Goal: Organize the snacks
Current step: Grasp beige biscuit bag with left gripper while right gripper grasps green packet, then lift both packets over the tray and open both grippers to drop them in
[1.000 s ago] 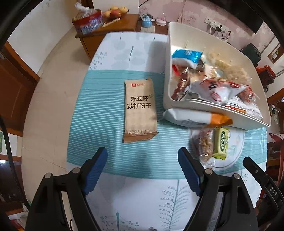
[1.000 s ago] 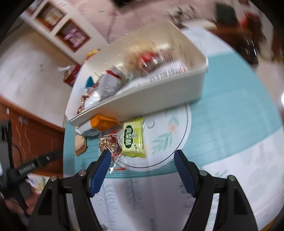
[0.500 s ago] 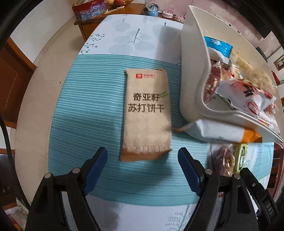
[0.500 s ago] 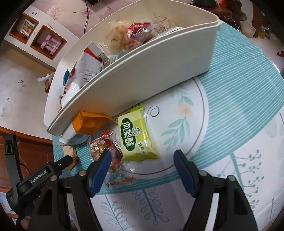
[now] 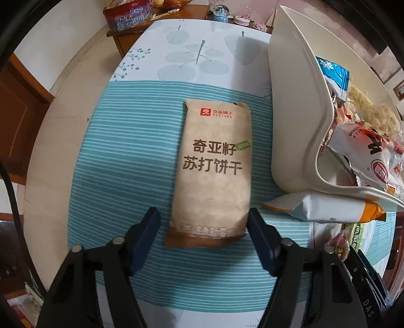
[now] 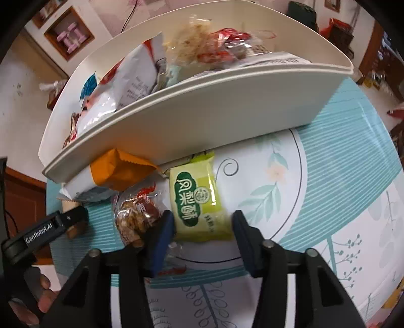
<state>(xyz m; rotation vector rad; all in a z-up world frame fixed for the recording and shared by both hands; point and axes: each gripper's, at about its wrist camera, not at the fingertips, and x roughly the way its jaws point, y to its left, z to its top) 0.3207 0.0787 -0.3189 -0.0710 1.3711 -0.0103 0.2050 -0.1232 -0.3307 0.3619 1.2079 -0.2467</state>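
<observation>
A brown cracker packet [image 5: 214, 171] lies flat on the teal striped cloth. My left gripper [image 5: 203, 217] points down over its near end, jaws closing, with the packet between the blue pads [image 5: 149, 227]; a gap still shows on the left side. A green pastry packet [image 6: 199, 201] lies in front of the white bin [image 6: 202, 113]. My right gripper [image 6: 202, 223] straddles its near end, jaws closing, the pads close beside it without squeezing. The white bin [image 5: 290, 113] holds several snack bags.
A white-and-orange packet [image 6: 113, 174] is wedged under the bin's rim, and a clear nut packet [image 6: 136, 214] lies against the right gripper's left finger. The table's left edge drops to the floor. A wooden cabinet with a red tin [image 5: 128, 12] stands beyond.
Both grippers came down closer to the table. The left one now frames the brown packet, the right one the green packet, and both pairs of jaws have narrowed.
</observation>
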